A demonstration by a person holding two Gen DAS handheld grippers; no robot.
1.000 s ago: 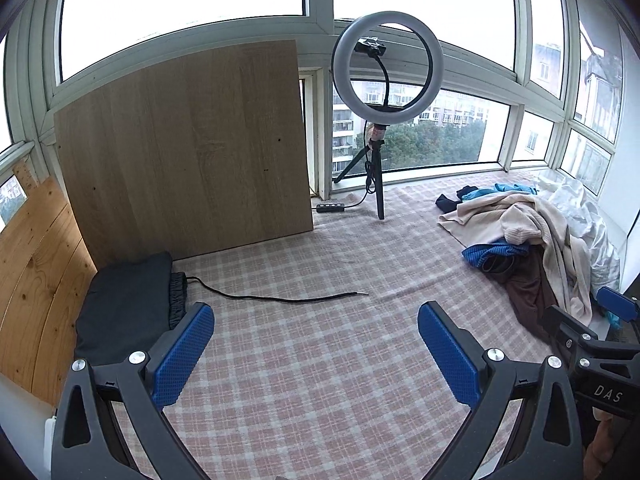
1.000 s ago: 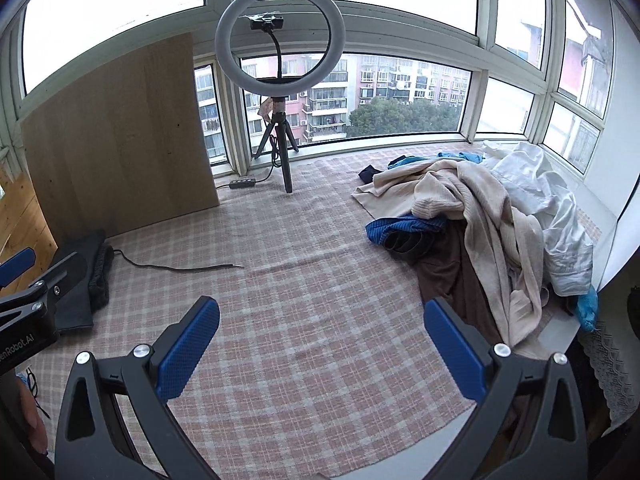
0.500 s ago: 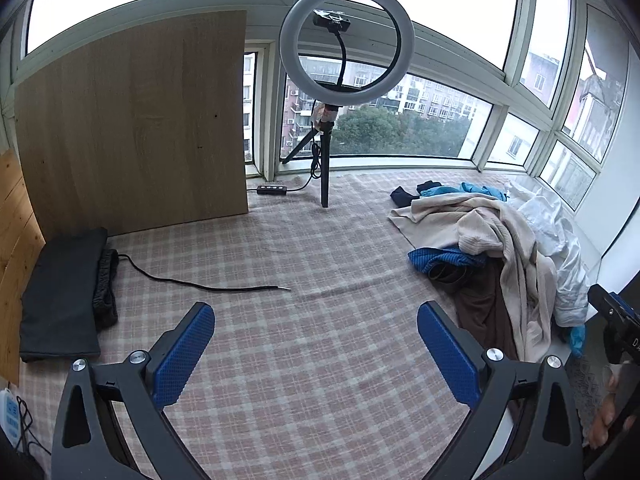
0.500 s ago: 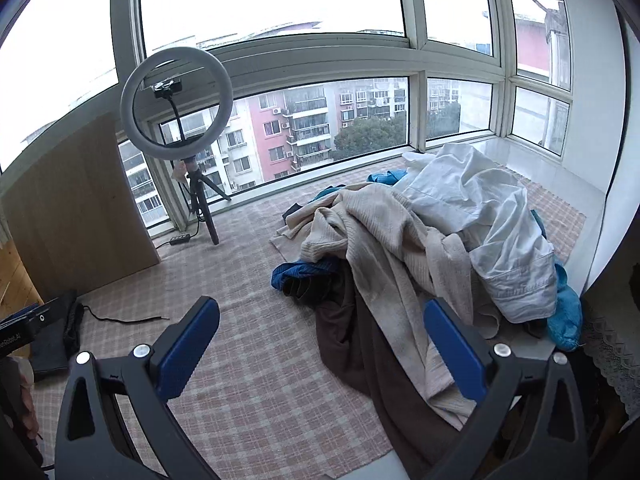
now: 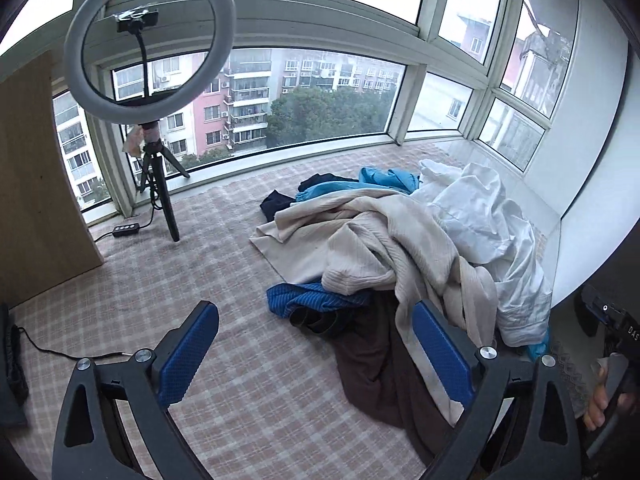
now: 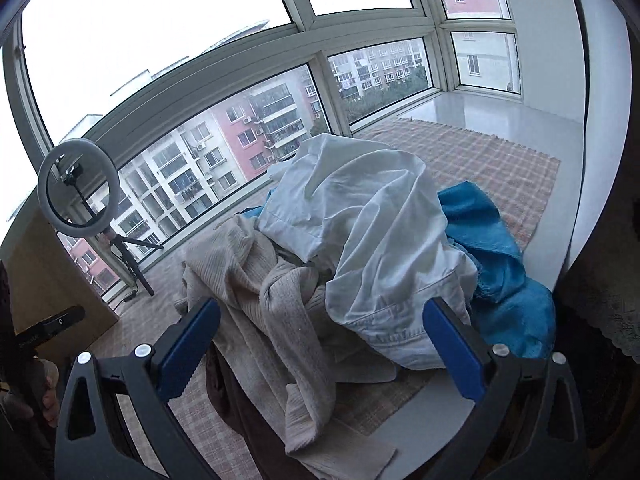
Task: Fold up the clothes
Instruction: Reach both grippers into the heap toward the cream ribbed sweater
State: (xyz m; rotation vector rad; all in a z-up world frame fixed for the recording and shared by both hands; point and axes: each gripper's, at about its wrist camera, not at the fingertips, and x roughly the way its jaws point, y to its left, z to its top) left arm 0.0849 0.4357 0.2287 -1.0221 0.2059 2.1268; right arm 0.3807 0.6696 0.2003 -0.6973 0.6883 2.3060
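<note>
- The clothes pile [image 6: 320,272] lies heaped on the plaid mat [image 5: 224,380], nothing folded yet.
- Right gripper [image 6: 320,344] hangs released just over the white shirt [image 6: 360,216]; left gripper [image 5: 316,352] is released too, above the brown garment [image 5: 372,356].
- Risk: the beige knit [image 6: 256,280] is tangled in, so a pinch may drag several garments at once.
- A grab on the overhanging brown garment may pull it off the edge.

- We see soft, flat daylight coming through the windows [image 5: 320,128]; the sky [image 6: 160,32] is blown out white.
- Shadows are faint.
- Fisheye bends the window frames, and corners go black.
</note>
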